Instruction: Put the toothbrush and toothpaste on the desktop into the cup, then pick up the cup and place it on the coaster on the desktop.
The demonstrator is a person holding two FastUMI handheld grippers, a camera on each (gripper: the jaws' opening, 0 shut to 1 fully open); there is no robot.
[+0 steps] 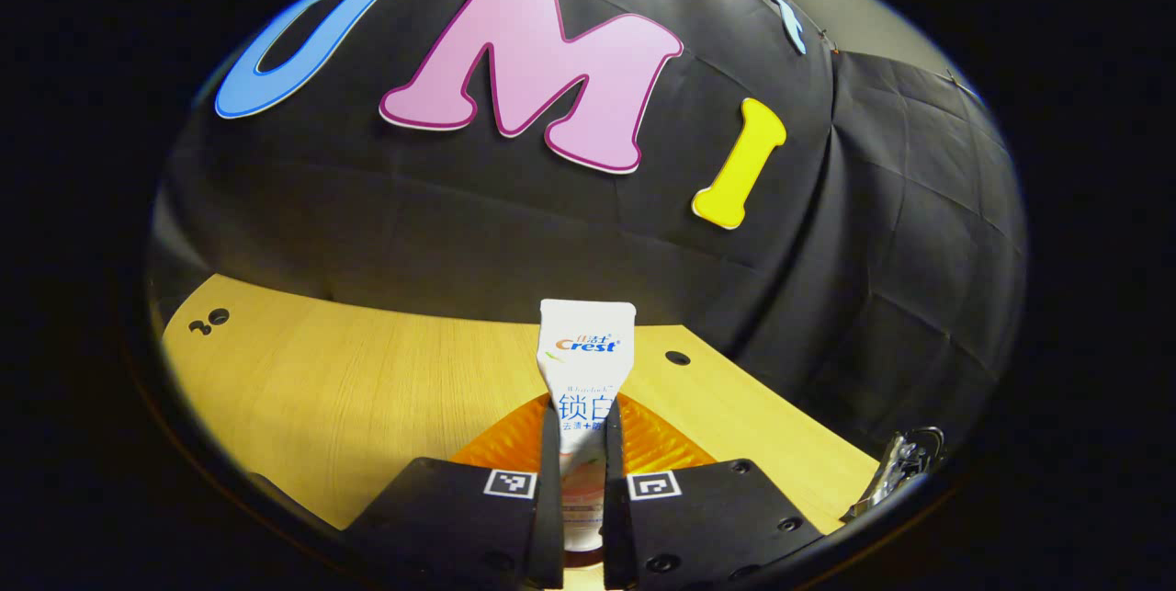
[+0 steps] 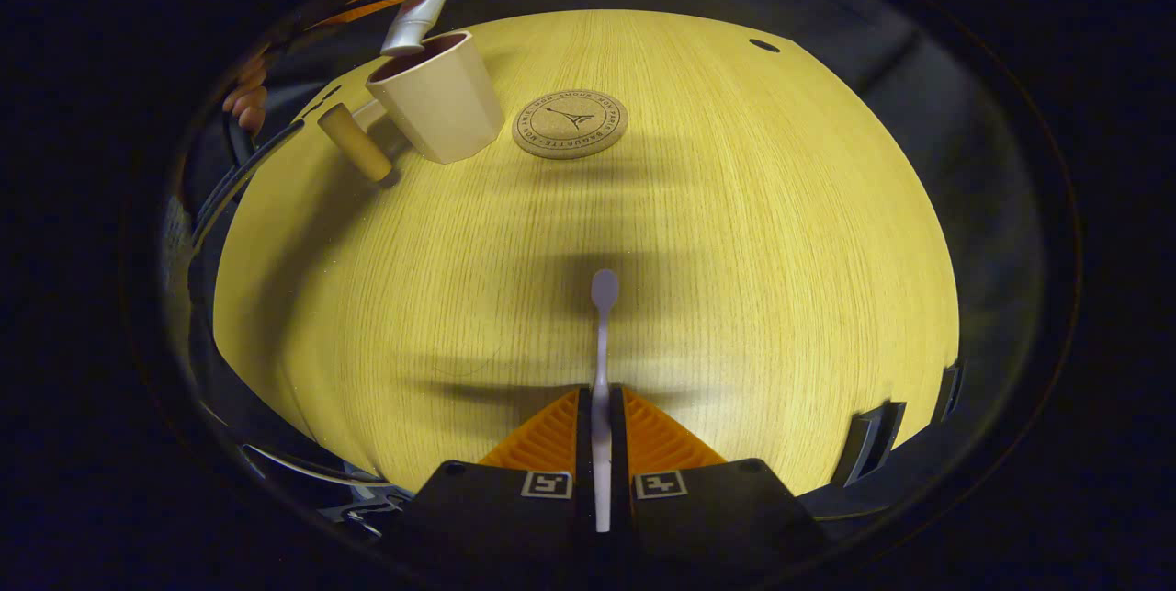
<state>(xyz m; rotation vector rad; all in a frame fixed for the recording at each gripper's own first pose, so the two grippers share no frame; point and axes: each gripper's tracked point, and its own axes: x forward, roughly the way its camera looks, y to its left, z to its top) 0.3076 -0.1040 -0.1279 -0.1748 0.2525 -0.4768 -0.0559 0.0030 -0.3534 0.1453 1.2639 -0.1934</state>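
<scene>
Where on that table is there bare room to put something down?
The wide wood between the toothbrush and the coaster is bare, as is the table's right side. It is crowded at the far left, where the cup and toothpaste sit close.

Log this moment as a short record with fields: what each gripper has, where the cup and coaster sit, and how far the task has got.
left gripper: shut on the toothpaste, tube upright
right gripper: shut on the toothbrush, head pointing forward
cup: on the desktop, toothpaste hanging over its mouth
coaster: bare, on the desktop beside the cup
wooden cylinder: lying by the cup
task progress: both items gripped, neither released into the cup
</scene>
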